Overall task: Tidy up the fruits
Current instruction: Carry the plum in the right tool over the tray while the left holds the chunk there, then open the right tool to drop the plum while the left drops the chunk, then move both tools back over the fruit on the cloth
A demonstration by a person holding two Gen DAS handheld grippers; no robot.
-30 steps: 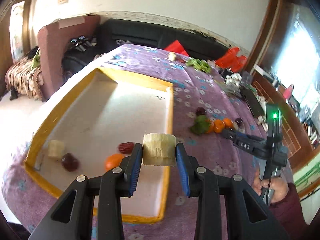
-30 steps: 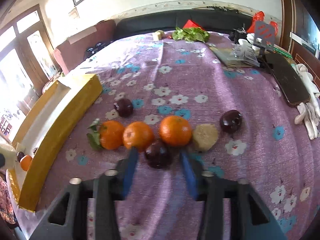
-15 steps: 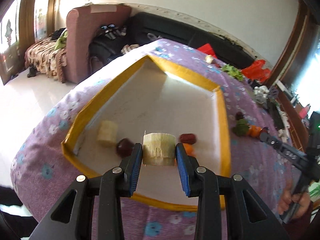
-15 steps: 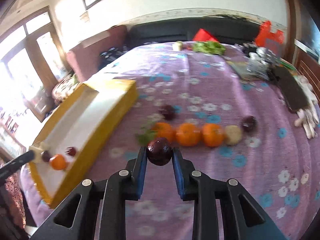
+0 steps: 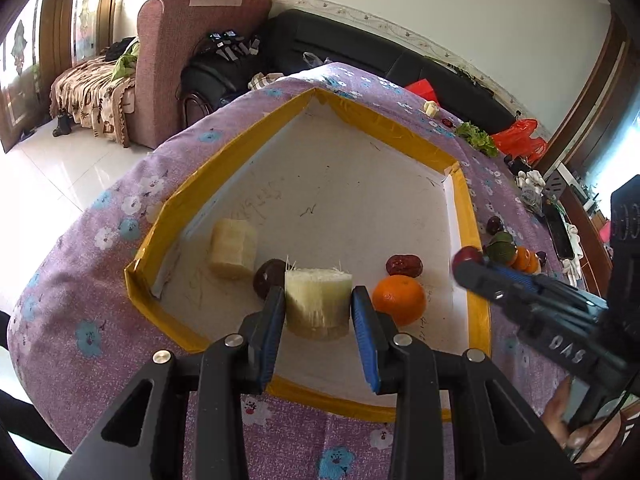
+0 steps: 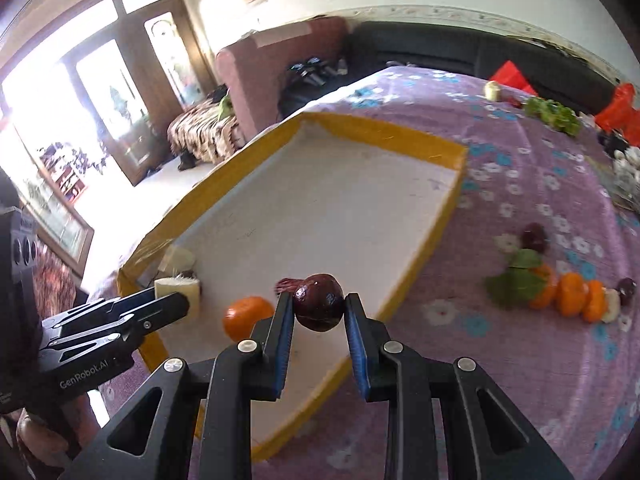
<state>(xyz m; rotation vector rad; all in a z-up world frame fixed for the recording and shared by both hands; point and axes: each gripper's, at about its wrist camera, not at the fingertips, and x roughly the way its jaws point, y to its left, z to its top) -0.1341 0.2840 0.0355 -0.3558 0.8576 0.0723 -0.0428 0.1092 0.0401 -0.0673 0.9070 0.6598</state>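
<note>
My left gripper [image 5: 319, 307] is shut on a pale sugarcane piece [image 5: 318, 302], held low over the near end of the yellow-rimmed white tray [image 5: 460, 208]. In the tray lie another sugarcane piece [image 5: 233, 249], a dark plum [image 5: 267, 278], a red date [image 5: 404, 265] and an orange [image 5: 398, 299]. My right gripper [image 6: 319, 312] is shut on a dark plum [image 6: 319, 307], above the tray's near right rim [image 6: 420, 256]. In the left wrist view it [image 5: 468, 262] comes in from the right. In the right wrist view the left gripper [image 6: 160, 304] shows with the sugarcane [image 6: 178, 288].
On the purple flowered cloth [image 6: 520, 360] right of the tray lies a row of oranges [image 6: 572, 294], a leafy orange [image 6: 520, 280], plums [image 6: 534, 236] and a pale piece [image 6: 611, 306]. Greens [image 6: 552, 114] and red bags lie far back. A sofa and armchair stand behind.
My right gripper closed on a dark plum from the row, lifted it and carried it left to the tray. My left gripper brought the sugarcane piece lower over the tray's near end.
</note>
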